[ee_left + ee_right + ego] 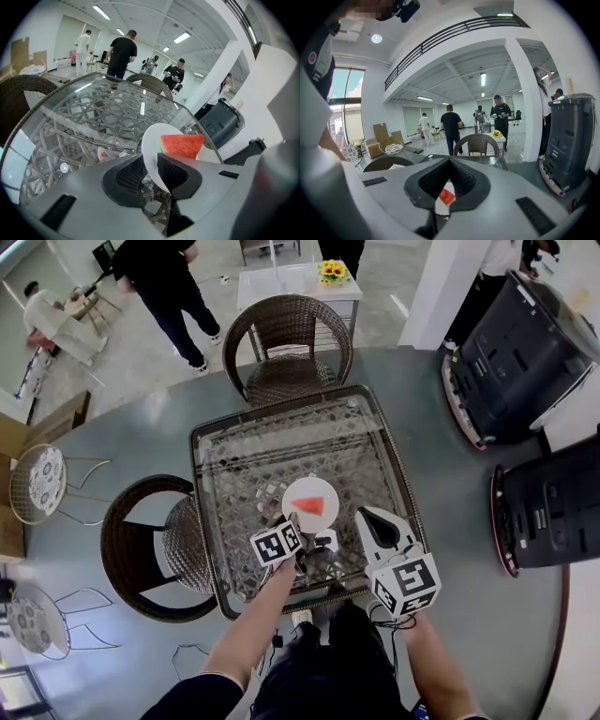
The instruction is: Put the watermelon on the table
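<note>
A red watermelon wedge (312, 505) lies on a small white plate (298, 493) over the near part of the glass-topped wicker table (253, 446). My left gripper (300, 532) is shut on the plate's near rim. In the left gripper view the plate (150, 140) runs between the closed jaws of that gripper (152, 157), the wedge (180, 145) stands beyond them, and a faint reflection in the glass (93, 108) suggests the plate is held just above it. My right gripper (367, 517) hovers right of the plate, shut and holding nothing (450, 161); the wedge (447, 197) shows below its jaws.
One wicker chair (286, 334) stands at the table's far side and another (155, 549) at its left. Two black machines (516, 352) (553, 512) sit to the right. A person (164, 277) walks in the background near a small white table with flowers (330, 273).
</note>
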A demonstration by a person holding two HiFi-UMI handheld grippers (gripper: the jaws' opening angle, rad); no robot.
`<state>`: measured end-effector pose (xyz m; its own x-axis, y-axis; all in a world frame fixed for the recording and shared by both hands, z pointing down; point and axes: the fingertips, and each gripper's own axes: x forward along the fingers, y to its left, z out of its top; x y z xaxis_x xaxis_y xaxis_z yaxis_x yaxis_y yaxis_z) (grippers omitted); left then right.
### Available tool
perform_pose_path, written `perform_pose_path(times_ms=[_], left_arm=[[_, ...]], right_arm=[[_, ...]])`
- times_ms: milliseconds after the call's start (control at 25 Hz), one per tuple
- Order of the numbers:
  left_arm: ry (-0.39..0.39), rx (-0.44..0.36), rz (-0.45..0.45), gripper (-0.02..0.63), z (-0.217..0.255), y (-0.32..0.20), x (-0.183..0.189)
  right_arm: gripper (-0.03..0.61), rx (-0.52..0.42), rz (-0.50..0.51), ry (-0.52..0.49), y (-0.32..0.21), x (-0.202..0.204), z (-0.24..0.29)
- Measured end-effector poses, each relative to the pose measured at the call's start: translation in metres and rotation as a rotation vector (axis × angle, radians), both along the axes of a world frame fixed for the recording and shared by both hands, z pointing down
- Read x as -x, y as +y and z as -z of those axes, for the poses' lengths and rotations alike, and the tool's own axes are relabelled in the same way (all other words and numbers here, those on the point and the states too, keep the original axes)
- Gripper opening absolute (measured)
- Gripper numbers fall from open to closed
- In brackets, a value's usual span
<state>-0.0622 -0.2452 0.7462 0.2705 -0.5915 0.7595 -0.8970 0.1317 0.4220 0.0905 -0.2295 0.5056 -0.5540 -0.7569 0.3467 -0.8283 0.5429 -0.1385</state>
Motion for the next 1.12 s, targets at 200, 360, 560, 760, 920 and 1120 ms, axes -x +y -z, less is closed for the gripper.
perform_pose_path(times_ms=[200,360,560,760,920,1120], left_arm=[[-0.173,-0.063,-0.075,0.097,0.001,-0.003,0.005],[-0.197,-0.088,-0.104,0.097,0.005,-0.004,0.009],[-0.195,-0.149,-0.14,0.097,0.029,-0.004,0.013],[-0.166,-0.334,-0.236,0.095,0.088,-0.004,0.007],[-0.11,-0.469,-0.284,0.095,0.141,0.0,0.002],[-0.063,-0.617,-0.373,0.095,0.205,0.013,-0.013]], right_arm=[[0.002,0.002,-0.002,-0.003,0.002,0.0,-0.003],[0.002,0.003,-0.001,-0.004,0.003,0.003,-0.001],[0.002,-0.011,0.004,-0.01,0.003,0.01,0.005],[0.002,-0.039,0.012,-0.021,0.005,0.019,0.016],[0.002,-0.064,0.021,-0.029,0.006,0.024,0.027],[0.002,-0.102,0.038,-0.048,0.009,0.031,0.042]])
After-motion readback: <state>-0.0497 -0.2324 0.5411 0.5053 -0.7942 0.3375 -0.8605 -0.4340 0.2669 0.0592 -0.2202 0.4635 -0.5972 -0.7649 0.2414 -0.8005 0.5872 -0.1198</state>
